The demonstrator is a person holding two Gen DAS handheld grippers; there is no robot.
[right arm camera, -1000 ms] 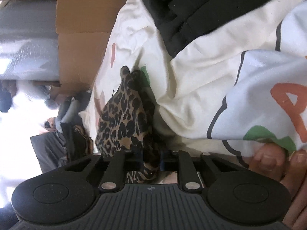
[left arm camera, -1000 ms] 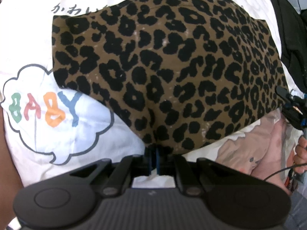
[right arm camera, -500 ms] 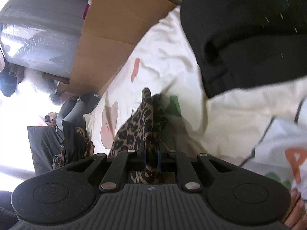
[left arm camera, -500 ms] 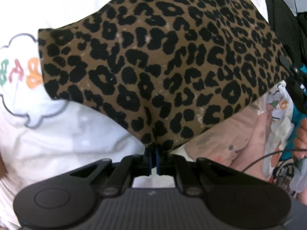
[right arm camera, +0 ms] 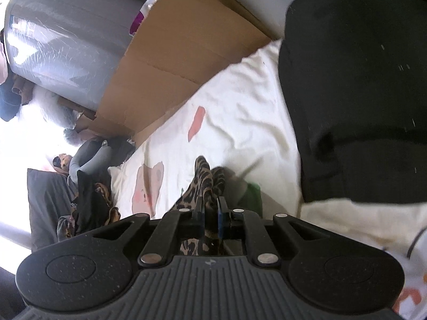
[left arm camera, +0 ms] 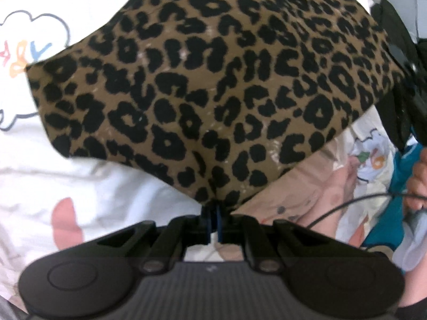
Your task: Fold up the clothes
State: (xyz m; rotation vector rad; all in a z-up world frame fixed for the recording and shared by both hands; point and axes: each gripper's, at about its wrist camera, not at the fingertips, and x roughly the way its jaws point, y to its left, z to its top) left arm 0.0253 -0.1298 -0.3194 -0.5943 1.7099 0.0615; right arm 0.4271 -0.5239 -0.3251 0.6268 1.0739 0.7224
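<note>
Pinching a corner of a brown, black-spotted leopard-print garment [left arm camera: 213, 80], the left hand-held gripper [left arm camera: 212, 214] points steeply down over a white cartoon-printed bedsheet [left arm camera: 93, 186]. The cloth hangs spread above the bed. The right hand-held gripper [right arm camera: 210, 213], angled shallower, clamps the opposite edge beside a black folded garment [right arm camera: 360, 93] and a brown cardboard box [right arm camera: 173, 66].

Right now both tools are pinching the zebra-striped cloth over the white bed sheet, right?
Not quite: the cloth has leopard spots, black on brown, not zebra stripes. The left wrist view shows it plainly. The rest holds: the left tool and the right tool both pinch it, above the white bed sheet.
</note>
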